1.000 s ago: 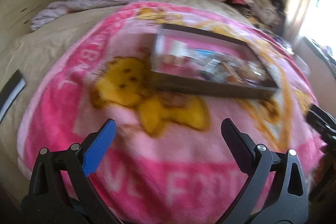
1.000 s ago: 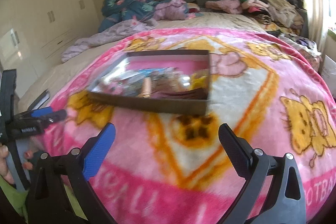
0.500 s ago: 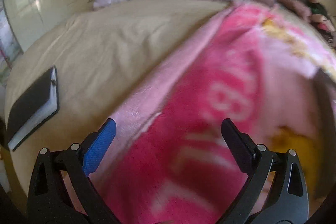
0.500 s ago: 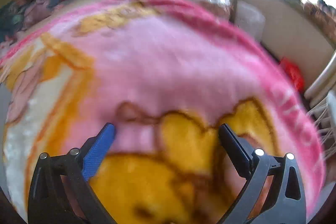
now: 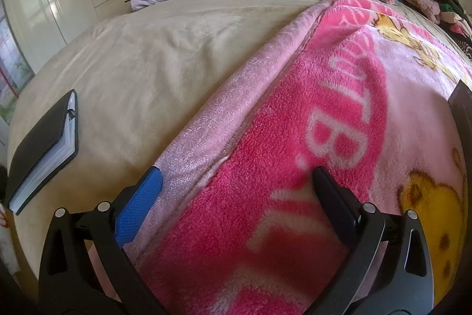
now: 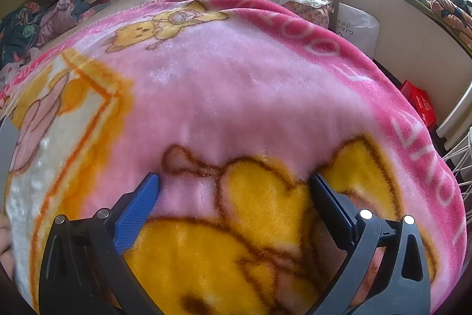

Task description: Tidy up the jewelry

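Pink fleece blanket (image 5: 295, 143) fills my view under both wide-open, empty hand-held grippers, left (image 5: 236, 182) and right (image 6: 234, 182); a black notebook (image 5: 44, 149) lies left on the beige bed (image 5: 153, 49).

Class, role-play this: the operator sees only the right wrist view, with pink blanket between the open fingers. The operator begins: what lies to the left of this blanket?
Observer: A beige sheet; the pink blanket ends on it in a pale hem.
Operator: Anything lying on that sheet?
Observer: A black notebook, closed and flat, near the sheet's edge.
Operator: And the other gripper?
Observer: The left hand-held gripper is open and empty, its fingers straddling the blanket's hem.
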`<state>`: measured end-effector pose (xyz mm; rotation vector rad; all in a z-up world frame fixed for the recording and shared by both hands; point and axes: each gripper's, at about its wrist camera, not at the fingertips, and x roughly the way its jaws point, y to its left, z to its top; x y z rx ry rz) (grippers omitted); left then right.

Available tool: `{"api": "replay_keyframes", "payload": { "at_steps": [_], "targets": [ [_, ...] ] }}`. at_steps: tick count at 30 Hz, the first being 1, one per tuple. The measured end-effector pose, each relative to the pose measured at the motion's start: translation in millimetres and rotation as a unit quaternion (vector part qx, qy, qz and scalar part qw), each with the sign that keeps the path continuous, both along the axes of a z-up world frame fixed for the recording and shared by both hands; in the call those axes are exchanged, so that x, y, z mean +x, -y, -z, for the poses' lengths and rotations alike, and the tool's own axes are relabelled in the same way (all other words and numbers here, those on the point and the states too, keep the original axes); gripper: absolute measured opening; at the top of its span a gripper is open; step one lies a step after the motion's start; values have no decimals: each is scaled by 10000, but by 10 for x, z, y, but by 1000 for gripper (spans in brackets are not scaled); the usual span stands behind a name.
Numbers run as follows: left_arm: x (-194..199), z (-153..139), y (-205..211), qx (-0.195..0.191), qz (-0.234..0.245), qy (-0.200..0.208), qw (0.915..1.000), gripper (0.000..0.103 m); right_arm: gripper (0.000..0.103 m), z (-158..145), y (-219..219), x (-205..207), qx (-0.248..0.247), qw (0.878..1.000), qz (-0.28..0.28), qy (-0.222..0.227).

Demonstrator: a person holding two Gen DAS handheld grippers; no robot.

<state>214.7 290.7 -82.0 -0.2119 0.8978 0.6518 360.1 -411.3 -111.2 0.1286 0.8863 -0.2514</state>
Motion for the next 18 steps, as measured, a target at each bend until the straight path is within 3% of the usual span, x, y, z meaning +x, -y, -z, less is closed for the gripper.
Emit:
{"api": "replay_keyframes", "payload": {
  "at_steps": [18],
  "targets": [
    [10, 10, -10, -1, 0, 2, 10000, 93, 98, 3, -6, -1, -11, 10000, 3, -2]
  ]
}}
